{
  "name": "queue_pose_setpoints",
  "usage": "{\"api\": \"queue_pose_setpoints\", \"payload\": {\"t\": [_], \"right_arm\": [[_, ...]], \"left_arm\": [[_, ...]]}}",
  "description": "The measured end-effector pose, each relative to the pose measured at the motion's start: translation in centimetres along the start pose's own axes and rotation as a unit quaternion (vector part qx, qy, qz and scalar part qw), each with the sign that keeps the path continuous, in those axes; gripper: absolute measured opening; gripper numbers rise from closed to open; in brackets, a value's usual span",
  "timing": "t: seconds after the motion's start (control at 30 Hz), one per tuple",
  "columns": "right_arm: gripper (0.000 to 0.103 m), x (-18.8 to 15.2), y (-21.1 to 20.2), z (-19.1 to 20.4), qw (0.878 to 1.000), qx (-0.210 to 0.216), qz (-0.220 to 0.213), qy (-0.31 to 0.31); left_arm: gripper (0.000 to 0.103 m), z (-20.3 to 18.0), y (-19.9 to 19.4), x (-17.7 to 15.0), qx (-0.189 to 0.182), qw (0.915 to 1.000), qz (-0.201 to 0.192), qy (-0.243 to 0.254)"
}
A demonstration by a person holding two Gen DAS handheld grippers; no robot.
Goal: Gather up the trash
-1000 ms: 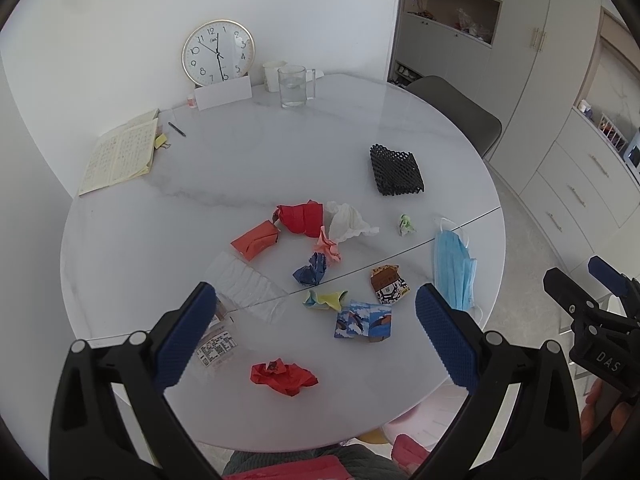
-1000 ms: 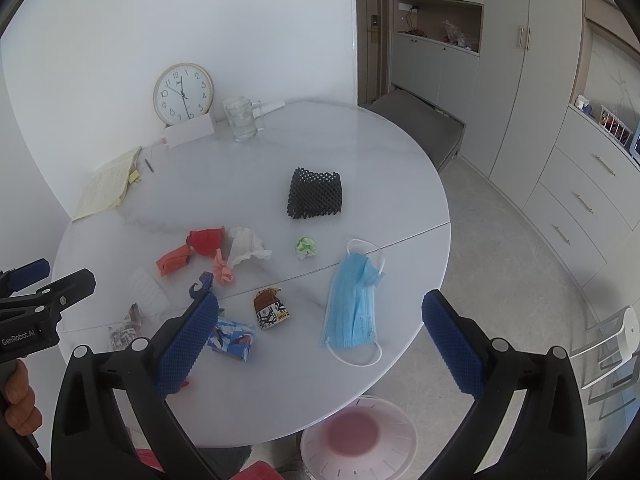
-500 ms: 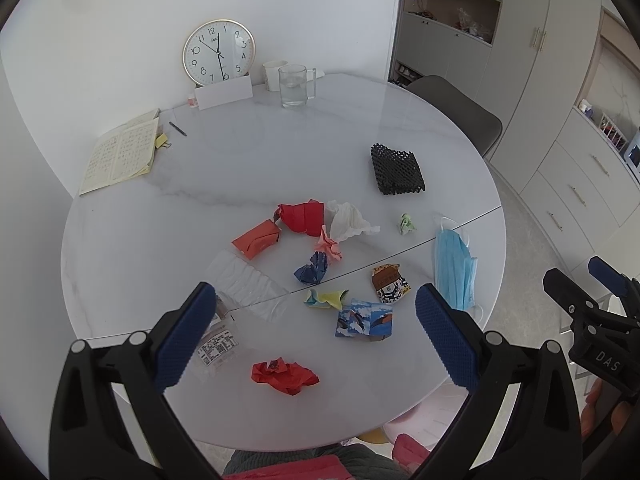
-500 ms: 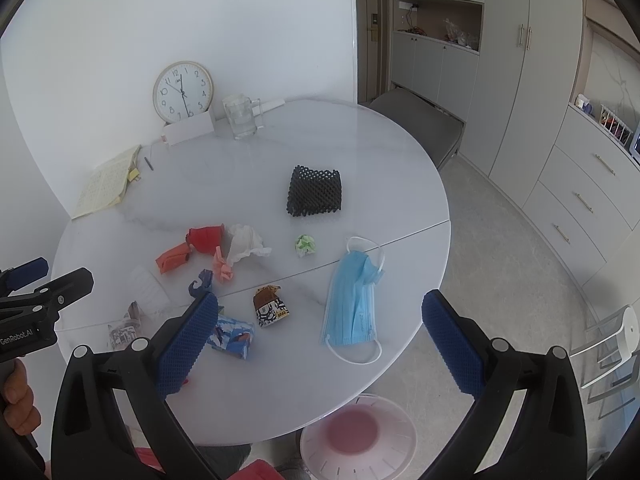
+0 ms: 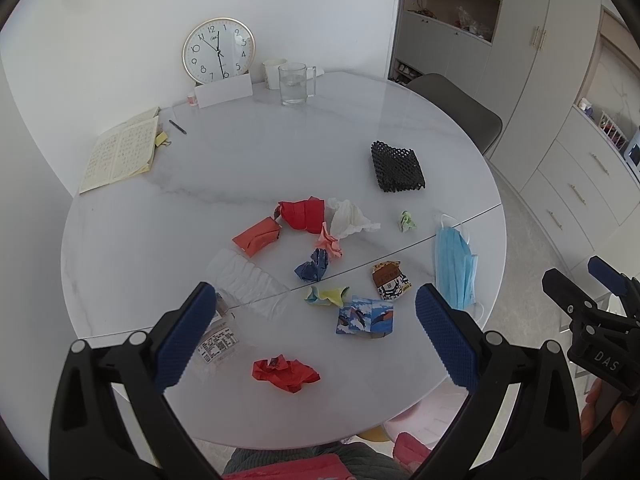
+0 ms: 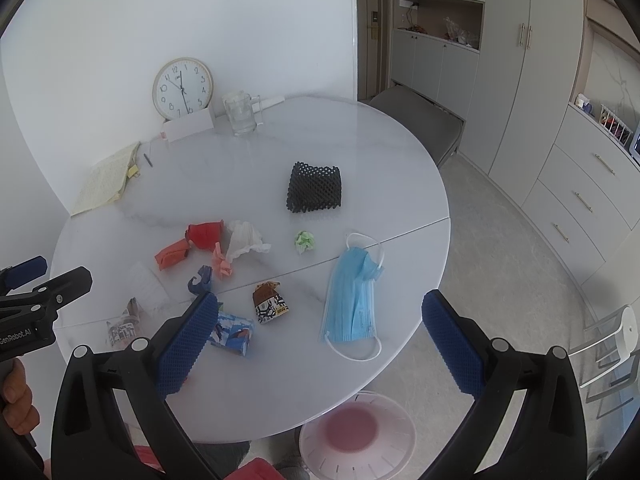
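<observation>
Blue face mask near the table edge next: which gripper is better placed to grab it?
Probably right. The blue pleated face mask lies between the open right gripper fingers in its view; in the left gripper view it lies out to the right.

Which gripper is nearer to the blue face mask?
Right. The right gripper hangs open almost directly over the blue face mask; the left gripper is open farther left, above the crumpled wrappers.

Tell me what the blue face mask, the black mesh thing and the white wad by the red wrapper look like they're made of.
Blue face mask: soft pleated nonwoven fabric, matte, with white elastic loops. Black mesh thing: probably foam or rubbery netting, judging by its open honeycomb holes and dull finish. White wad: likely tissue paper, thin, crumpled and matte.
</observation>
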State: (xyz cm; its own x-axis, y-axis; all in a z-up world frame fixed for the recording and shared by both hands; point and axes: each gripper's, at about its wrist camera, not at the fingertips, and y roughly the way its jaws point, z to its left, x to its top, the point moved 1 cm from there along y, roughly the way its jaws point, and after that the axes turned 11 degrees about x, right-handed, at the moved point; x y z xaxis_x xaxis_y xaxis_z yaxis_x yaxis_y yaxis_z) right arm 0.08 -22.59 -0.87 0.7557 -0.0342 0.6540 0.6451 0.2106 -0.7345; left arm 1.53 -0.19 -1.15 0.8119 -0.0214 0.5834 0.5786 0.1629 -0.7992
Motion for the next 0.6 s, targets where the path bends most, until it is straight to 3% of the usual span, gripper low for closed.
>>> {"api": "queue_pose_setpoints", "payload": {"t": [0.6], "right_arm": [[0.101,-0.4,0.2,0.5,1.000,-0.015,-0.002,-0.010]], "left_arm": [[0.095,1.2,0.2,-0.5,-0.006,1.0000,0.002,0.003]]}}
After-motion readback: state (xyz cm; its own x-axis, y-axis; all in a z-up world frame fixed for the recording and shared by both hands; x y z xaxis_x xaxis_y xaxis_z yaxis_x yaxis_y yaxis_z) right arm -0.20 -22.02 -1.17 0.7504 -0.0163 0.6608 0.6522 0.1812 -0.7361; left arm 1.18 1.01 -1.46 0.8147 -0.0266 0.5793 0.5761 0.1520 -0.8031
